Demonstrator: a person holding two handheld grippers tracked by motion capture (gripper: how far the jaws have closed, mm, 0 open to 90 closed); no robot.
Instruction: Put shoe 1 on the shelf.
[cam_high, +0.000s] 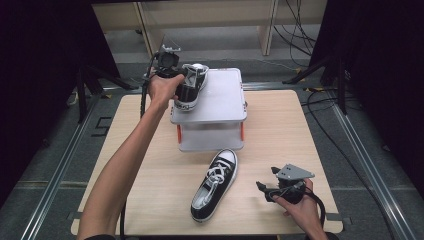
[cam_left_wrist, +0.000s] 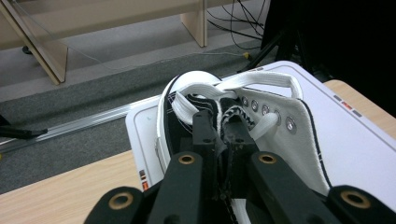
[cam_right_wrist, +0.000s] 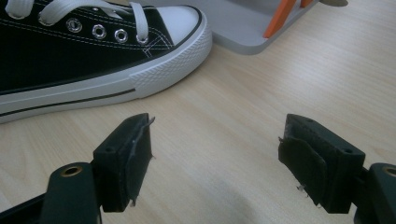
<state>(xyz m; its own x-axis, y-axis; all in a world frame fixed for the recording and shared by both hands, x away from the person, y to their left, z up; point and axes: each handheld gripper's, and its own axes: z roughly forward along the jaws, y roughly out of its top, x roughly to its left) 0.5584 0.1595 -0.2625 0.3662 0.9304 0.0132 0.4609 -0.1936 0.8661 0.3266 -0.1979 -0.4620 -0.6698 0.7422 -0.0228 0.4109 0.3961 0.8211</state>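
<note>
High view: L claw pinching sneaker on box; sole print unreadable. R claw spread.

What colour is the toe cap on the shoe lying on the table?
White toe cap, clearest in the right gripper view.

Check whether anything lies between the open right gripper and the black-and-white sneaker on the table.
Nothing visible does. The right gripper rests with jaws open on the light wooden table, and only bare tabletop separates it from the black canvas sneaker with white toe cap and laces. The grey plastic storage box sits beyond the shoe's toe.
</note>
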